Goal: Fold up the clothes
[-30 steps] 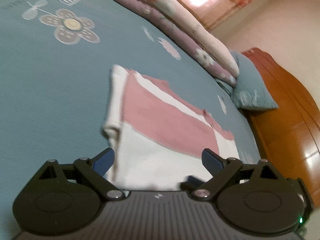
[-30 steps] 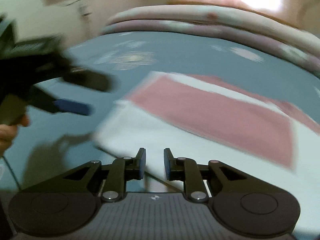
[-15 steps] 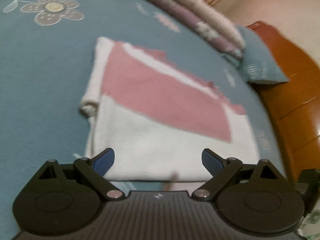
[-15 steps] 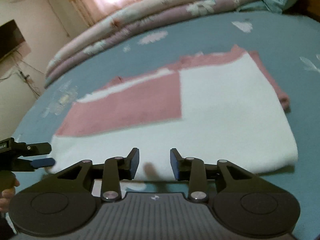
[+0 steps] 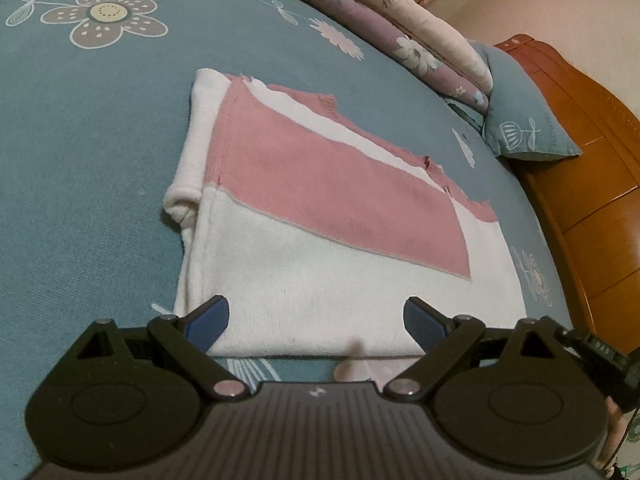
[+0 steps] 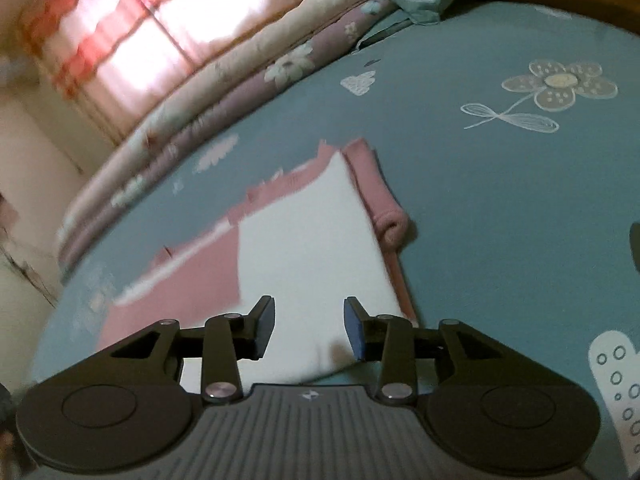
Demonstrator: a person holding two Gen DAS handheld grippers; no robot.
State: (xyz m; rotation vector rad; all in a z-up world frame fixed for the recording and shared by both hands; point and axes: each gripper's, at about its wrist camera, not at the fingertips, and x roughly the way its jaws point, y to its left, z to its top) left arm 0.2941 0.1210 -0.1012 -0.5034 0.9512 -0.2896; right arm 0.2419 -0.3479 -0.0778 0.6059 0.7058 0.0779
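A pink and white garment lies folded flat on the blue flowered bedspread. My left gripper hangs open just above the garment's near white edge, nothing between its fingers. In the right wrist view the same garment shows its right end, with a rolled pink cuff at the side. My right gripper hovers over the near white corner; its jaws are opening and hold nothing. A part of the right gripper shows at the lower right of the left wrist view.
Rolled floral quilts lie along the far side of the bed. A blue pillow rests against the wooden headboard. A curtained window glows beyond the quilts. Bare bedspread stretches to the right of the garment.
My right gripper swung to the garment's right end, rolled, and its jaws parted. My left gripper tilted slightly and settled over the near edge. The garment lies unmoved.
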